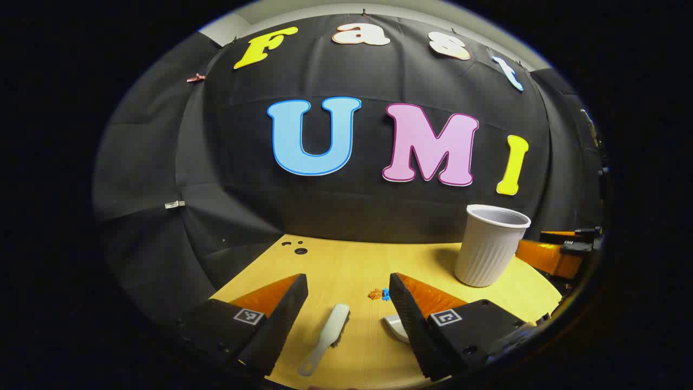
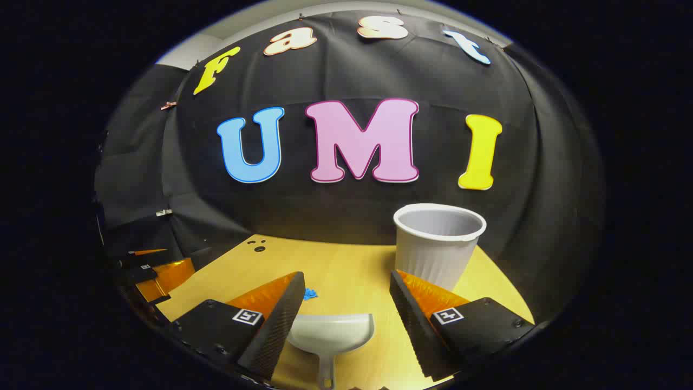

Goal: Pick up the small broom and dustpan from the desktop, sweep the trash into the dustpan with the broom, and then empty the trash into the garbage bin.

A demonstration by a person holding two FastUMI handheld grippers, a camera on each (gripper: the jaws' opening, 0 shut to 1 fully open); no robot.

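Though ribbed, plain white bin (image 2: 438, 244)

Broom (image 1: 326, 338) left of dustpan (image 1: 396, 327)

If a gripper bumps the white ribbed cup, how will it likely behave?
The cup looks thin-walled and empty, so it is probably very light. It is tall with a narrower base, so a sideways nudge would likely tip it. Its ribbed wall may flex if squeezed.
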